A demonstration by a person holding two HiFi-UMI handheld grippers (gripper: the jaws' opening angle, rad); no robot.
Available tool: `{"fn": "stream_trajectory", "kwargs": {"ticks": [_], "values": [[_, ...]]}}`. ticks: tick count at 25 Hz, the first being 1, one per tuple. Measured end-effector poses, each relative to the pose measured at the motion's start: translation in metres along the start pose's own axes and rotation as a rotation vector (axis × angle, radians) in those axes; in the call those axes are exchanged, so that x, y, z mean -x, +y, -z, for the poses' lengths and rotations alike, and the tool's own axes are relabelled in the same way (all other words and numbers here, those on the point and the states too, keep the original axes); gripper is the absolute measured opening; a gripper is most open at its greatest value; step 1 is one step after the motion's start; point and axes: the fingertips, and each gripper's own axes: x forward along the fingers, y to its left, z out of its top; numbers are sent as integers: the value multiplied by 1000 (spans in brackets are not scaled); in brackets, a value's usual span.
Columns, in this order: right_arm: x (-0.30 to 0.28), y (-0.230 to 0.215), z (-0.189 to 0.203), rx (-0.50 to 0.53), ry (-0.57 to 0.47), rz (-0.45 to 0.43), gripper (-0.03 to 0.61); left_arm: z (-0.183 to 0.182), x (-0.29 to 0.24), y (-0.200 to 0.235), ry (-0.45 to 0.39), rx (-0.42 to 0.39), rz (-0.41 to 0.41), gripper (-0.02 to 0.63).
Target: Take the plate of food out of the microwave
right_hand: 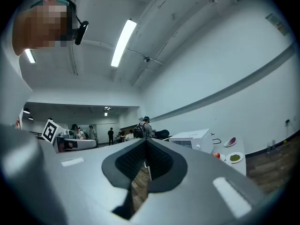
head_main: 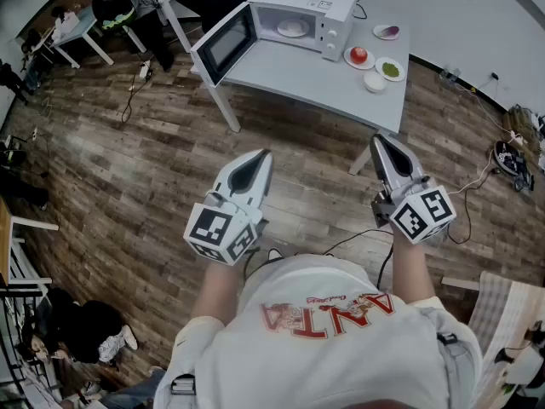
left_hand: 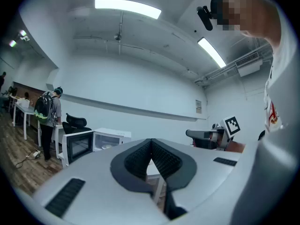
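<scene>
The white microwave [head_main: 302, 11] stands on a white table [head_main: 294, 71] far ahead, its door [head_main: 223, 45] swung open to the left. Inside lies a white plate of food [head_main: 293, 28]. Both grippers hang over the wooden floor, well short of the table. My left gripper [head_main: 262, 155] is shut and empty, its tips touching [left_hand: 151, 141]. My right gripper [head_main: 380, 140] is also shut with nothing in it [right_hand: 146, 141]. The microwave [left_hand: 107, 138] shows small in the left gripper view, and the microwave [right_hand: 192, 138] shows in the right gripper view too.
To the right of the microwave on the table are a plate with a red apple [head_main: 359, 55], a plate of green food [head_main: 391, 69], a white bowl [head_main: 375, 82] and a purple-filled dish [head_main: 387, 31]. Cables [head_main: 490, 173] run over the floor at right. People and desks [head_main: 81, 24] stand at far left.
</scene>
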Motion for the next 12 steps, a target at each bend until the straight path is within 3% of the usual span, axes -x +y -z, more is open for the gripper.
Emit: {"fn": "stream_trajectory", "kwargs": {"ticks": [12], "values": [[5,7,3,-5,15,-8,2,0,9,-1,-15,15,-9,9]]}}
